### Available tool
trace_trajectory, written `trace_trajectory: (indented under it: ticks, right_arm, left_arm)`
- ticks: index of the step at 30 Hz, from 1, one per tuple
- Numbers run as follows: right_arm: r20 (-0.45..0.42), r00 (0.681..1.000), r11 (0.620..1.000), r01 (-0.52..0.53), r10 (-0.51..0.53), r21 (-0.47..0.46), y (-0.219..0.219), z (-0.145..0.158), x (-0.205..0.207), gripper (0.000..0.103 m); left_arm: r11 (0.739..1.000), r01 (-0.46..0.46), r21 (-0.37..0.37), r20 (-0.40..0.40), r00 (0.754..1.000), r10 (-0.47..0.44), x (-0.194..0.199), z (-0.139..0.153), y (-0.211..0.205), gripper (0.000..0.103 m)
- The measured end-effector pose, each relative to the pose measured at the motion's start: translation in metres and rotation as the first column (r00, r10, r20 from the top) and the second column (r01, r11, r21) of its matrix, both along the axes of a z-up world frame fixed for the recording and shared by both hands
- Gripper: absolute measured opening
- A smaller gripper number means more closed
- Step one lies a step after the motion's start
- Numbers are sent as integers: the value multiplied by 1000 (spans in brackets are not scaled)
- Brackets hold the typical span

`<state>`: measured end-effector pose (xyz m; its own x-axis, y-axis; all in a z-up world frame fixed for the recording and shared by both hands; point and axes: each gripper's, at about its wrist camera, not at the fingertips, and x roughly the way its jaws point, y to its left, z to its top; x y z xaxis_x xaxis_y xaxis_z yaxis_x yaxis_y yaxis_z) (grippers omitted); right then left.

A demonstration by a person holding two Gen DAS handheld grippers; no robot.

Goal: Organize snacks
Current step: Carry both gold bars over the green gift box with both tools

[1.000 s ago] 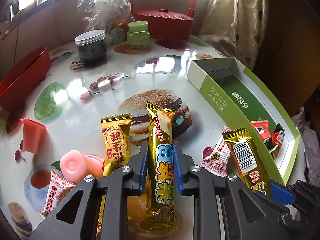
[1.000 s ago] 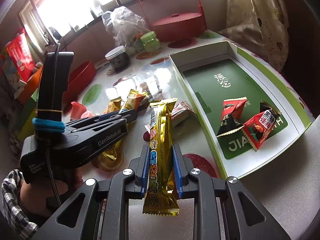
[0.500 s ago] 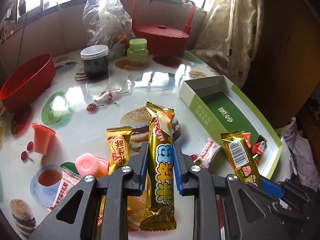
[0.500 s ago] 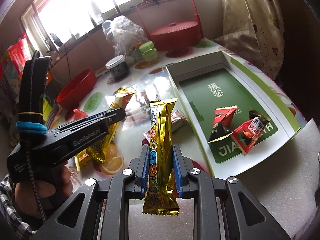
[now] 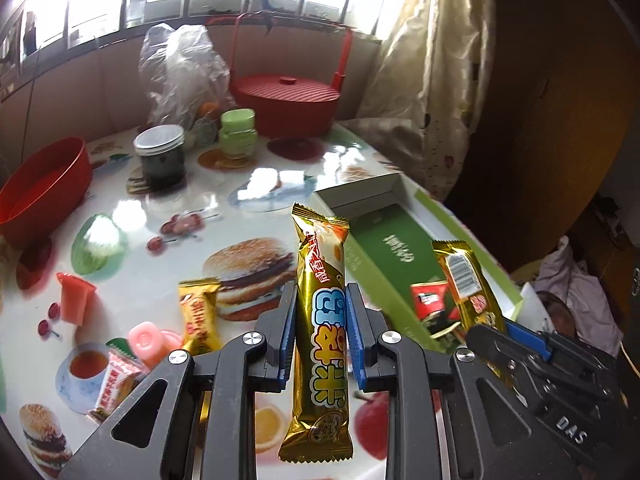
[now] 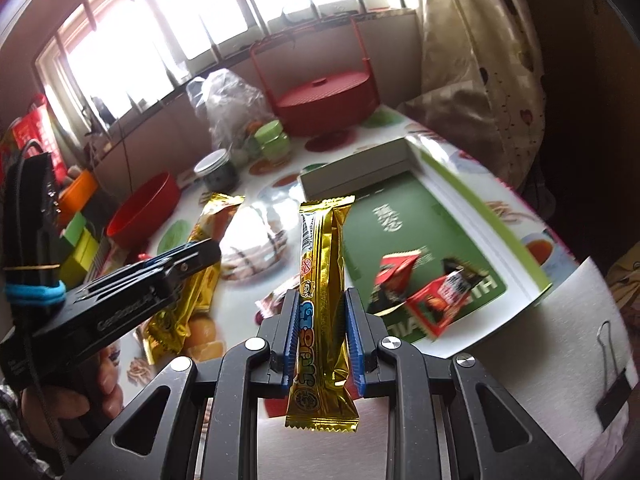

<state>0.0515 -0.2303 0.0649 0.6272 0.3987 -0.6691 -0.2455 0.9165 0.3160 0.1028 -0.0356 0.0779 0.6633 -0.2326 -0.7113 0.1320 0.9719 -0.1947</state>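
Note:
My left gripper (image 5: 320, 312) is shut on a gold snack bar (image 5: 320, 264) and holds it upright above the printed table. My right gripper (image 6: 322, 320) is shut on a second gold bar (image 6: 322, 248), lifted near the open green box (image 6: 400, 216). Red and black triangular packets (image 6: 400, 274) lie in the box's near end. In the right wrist view the left gripper (image 6: 196, 254) shows at left with its bar (image 6: 200, 240). A small gold packet (image 5: 198, 316), pink jelly cups (image 5: 146, 338), a red jelly cup (image 5: 74, 298) and a white-red packet (image 5: 114, 380) lie loose on the table.
A red bowl (image 5: 44, 184) sits at the left edge. At the back stand a dark jar (image 5: 160, 156), a green jar (image 5: 238, 132), a plastic bag (image 5: 180, 64) and a red lidded basket (image 5: 286, 104). A binder clip (image 6: 612, 392) lies near right.
Both grippers have risen with their gold bars still clamped, so the table and loose snacks look farther below. The right gripper has also drifted across the table.

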Motion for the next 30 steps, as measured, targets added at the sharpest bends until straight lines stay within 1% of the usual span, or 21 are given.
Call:
trace_trajectory:
  ticks: [8, 18, 20, 21, 25, 30]
  right_arm:
    - [19, 999, 999, 30, -29, -17, -25, 5, 10, 21]
    - [-21, 997, 997, 76, -76, -15, -58, -3, 35, 21]
    - [-29, 996, 997, 80, -80, -21, -62, -7, 40, 21]
    - [-33, 996, 996, 81, -82, -24, -63, -9, 42, 21]
    - [-54, 995, 996, 85, -87, -37, -68, -17, 51, 21]
    - [-74, 993, 995, 86, -89, -44, -71, -26, 60, 21]
  left_arm:
    - [998, 53, -20, -7, 999, -53, 6, 2, -28, 24]
    - [986, 119, -118, -31, 992, -123, 24, 3, -58, 24]
    - [985, 124, -117, -34, 991, -129, 27, 2, -64, 24]
    - [985, 130, -118, -34, 990, -135, 28, 1, -67, 24]
    - [977, 132, -165, -72, 987, -146, 38, -8, -74, 24]
    - [977, 138, -160, -95, 983, -154, 44, -17, -83, 24]
